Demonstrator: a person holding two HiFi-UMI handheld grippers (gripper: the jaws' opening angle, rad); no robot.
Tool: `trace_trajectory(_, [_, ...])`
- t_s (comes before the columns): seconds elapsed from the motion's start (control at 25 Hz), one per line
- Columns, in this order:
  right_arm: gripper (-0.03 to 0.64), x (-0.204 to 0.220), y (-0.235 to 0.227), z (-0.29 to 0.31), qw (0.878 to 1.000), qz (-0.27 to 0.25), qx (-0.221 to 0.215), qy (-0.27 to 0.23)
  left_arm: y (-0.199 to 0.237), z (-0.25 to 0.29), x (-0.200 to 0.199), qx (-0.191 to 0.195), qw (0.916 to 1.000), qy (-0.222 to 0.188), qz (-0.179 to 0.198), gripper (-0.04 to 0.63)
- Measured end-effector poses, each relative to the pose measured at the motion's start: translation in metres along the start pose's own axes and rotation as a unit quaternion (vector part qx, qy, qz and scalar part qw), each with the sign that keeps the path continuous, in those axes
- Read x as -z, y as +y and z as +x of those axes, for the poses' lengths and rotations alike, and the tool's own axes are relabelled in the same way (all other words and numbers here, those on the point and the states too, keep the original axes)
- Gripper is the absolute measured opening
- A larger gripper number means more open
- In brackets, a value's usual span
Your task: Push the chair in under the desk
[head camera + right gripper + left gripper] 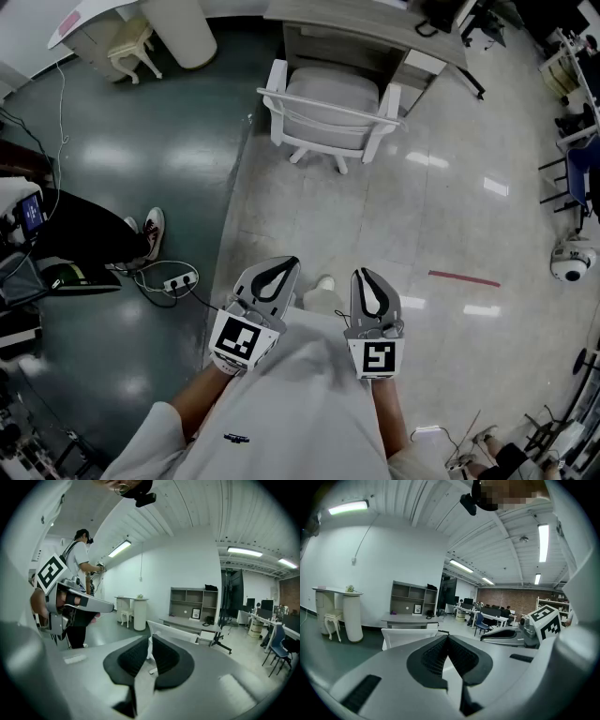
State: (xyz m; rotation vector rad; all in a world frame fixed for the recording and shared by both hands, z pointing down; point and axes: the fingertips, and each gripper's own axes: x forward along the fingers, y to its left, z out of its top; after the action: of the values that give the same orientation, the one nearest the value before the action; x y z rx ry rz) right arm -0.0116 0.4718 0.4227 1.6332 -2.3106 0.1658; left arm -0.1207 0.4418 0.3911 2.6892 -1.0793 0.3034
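The white chair stands on the pale floor, its back towards me and its seat partly under the grey desk. Both grippers hang close to my body, well short of the chair and touching nothing. My left gripper is shut, its pads meeting at the tips with nothing between them. My right gripper shows a narrow empty gap between its jaws. The left gripper view has the left gripper aimed at the chair and desk. In the right gripper view the chair shows past the right gripper.
A power strip with cables lies on the dark floor to my left, near a person's sneaker. A small white stool stands far left. A red tape strip, a white dome device and blue chairs are at the right.
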Motion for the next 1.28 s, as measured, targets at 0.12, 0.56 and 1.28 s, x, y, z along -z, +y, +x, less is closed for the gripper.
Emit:
trace_trajectory(0.12, [0.041,-0.007,0.010,0.004,1.000,0.001,-0.002,-0.012,-0.001,-0.003,0.005,0.006,1.0000,0.005,0.000,0.008])
trace_trajectory(0.56, [0.011,-0.046,0.040,0.024,0.996,0.027,-0.003,-0.083,0.044,-0.025,-0.010,0.027,0.9995,-0.008,-0.017,0.008])
trace_trajectory(1.28, [0.012,-0.055,0.005,0.113,0.994,0.033,0.053,-0.085,0.123,0.033,-0.014,0.040,0.9992,-0.002,-0.002,0.008])
